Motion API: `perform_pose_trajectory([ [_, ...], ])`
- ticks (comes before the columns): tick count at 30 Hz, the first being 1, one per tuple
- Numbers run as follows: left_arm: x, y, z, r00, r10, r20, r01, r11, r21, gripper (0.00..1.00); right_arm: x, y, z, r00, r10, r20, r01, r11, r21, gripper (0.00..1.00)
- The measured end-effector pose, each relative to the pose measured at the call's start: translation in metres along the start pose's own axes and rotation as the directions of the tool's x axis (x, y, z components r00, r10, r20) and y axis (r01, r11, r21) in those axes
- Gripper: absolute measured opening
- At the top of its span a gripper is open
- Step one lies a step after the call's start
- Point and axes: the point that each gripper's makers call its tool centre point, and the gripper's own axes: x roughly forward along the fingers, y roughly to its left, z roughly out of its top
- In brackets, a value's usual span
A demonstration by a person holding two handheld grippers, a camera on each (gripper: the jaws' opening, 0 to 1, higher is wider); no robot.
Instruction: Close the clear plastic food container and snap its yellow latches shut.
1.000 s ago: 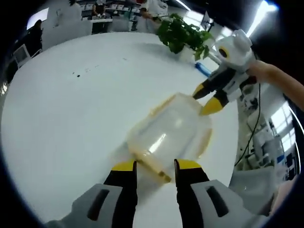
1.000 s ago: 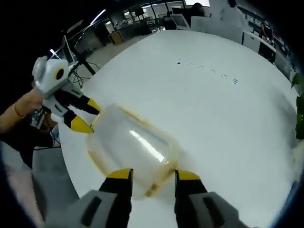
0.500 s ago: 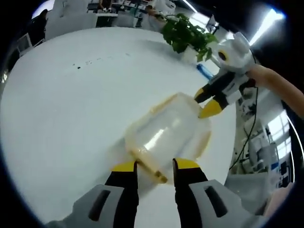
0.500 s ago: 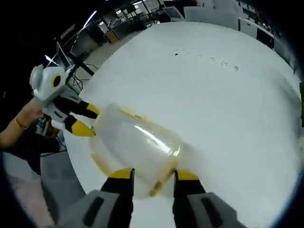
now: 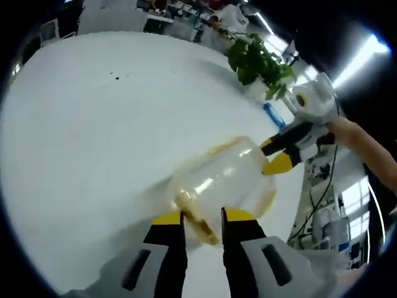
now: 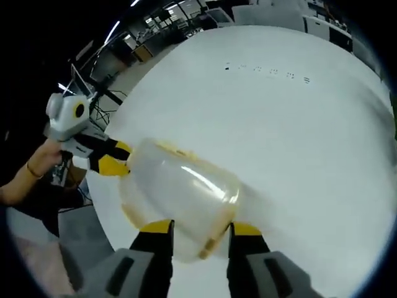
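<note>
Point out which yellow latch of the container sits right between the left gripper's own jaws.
The yellow latch on the clear container's near end, lying between the left gripper's yellow tips. The latch at the opposite end sits by the right gripper instead.

Both views look down closely from opposite ends, sharing the container (image 5: 224, 183)

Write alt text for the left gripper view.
A clear plastic food container with yellow latches lies on a white table, the left tongs at its near end, the right tongs at its far end. A potted plant stands behind.
</note>
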Motion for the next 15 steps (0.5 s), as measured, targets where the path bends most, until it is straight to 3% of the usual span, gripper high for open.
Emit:
perform_pose_trajectory([
  [6, 0.0032, -0.0017, 0.0002, 0.999, 0.024, -0.022, -0.022, 0.996, 0.086, 0.16, 0.0013, -0.0011, 0.0034, 1.0, -0.013, -0.007, 0.013, 1.0, -0.011, 0.32],
  [10, 0.0032, -0.0018, 0.0011, 0.998, 0.052, -0.036, -0.045, 0.983, 0.178, 0.18, 0.0001, -0.0014, 0.0034, 1.0, -0.011, 0.015, 0.011, 1.0, -0.004, 0.34],
  [12, 0.0015, -0.0015, 0.0048, 0.997, 0.069, -0.017, -0.061, 0.956, 0.286, 0.2, 0.001, -0.0006, 0.0028, 1.0, -0.012, 0.027, 0.012, 1.0, -0.01, 0.35],
  [15, -0.0002, -0.0027, 0.0065, 0.995, 0.095, -0.013, -0.086, 0.937, 0.339, 0.23, 0.0021, -0.0001, 0.0074, 0.998, -0.022, 0.051, 0.024, 0.999, -0.039, 0.39],
])
